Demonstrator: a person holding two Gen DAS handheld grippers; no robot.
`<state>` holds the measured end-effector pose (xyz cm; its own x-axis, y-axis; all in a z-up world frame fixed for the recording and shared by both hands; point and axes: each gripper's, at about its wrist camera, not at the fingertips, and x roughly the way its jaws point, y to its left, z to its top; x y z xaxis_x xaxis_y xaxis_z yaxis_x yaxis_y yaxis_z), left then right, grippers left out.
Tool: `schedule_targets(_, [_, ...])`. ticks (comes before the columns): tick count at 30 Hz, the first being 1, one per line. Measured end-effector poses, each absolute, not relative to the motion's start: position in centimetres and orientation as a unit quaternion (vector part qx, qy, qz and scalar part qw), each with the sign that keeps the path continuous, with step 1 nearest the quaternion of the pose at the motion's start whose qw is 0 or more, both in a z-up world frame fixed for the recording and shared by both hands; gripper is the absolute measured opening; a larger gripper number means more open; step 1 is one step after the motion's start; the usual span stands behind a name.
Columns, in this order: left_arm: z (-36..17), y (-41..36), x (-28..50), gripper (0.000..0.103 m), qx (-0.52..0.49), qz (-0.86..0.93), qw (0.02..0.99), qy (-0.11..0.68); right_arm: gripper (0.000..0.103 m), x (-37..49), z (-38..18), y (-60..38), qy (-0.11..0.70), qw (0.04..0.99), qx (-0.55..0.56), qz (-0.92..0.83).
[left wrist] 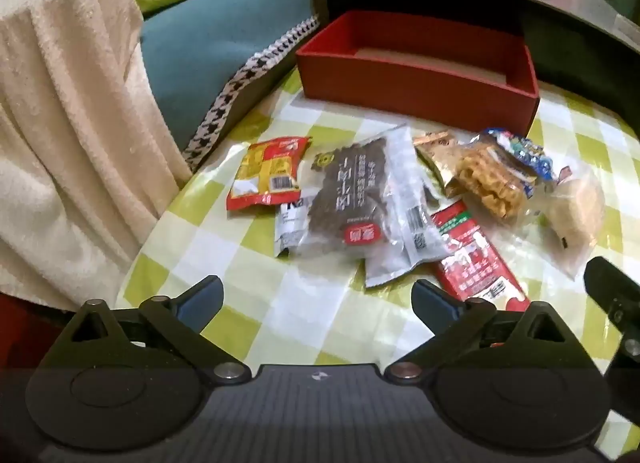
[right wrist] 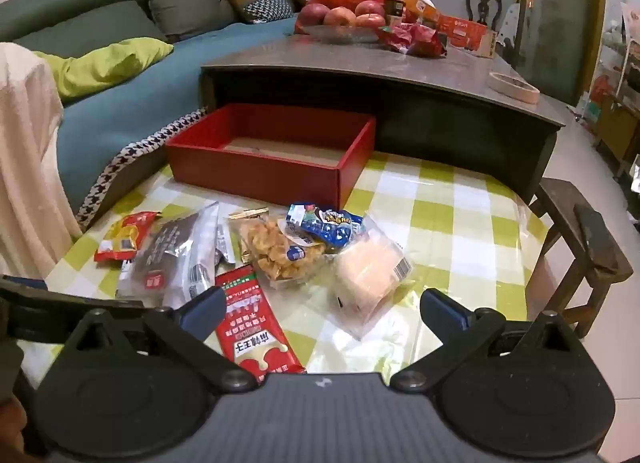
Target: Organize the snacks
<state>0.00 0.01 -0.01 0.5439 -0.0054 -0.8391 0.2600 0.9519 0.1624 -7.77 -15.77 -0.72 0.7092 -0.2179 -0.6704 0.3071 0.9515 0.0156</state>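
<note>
Several snack packets lie on the green-checked table: a red-yellow packet, a dark packet, a red bar, a fried-snack bag, a pale bun. An empty red box stands behind them. My left gripper is open, just in front of the dark packet. In the right wrist view, my right gripper is open over the red bar and the pale bun, with the red box beyond.
A cream towel hangs at the left beside a teal sofa. A dark low table with apples, red packets and a tape roll stands behind the box. A wooden stool is at the right.
</note>
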Motion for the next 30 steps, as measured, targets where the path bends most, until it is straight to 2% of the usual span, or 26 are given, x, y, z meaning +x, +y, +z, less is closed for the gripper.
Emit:
schedule_targets(3, [0.0,0.4,-0.1,0.097,0.126,-0.086,0.866,0.476,0.103,-7.5,-1.1,-15.7,0.360,0.919,0.064,-0.145])
schedule_targets(5, [-0.4,1.7,-0.8,0.091,0.117,-0.095,0.868,0.474,0.103,-7.0,-2.1,-15.3,0.373,0.914,0.051,-0.152])
schedule_targets(13, [-1.9,0.9,-0.3,0.089,0.130,-0.087,0.847,0.508,0.103,-6.5,-3.2,-15.0,0.404,0.900,0.027,-0.161])
schedule_targets(30, [-2.6,0.4,-0.3,0.090,0.125,-0.108,0.831,0.532,0.103,-5.8,-4.8,-15.4,0.433,0.886,0.029,-0.161])
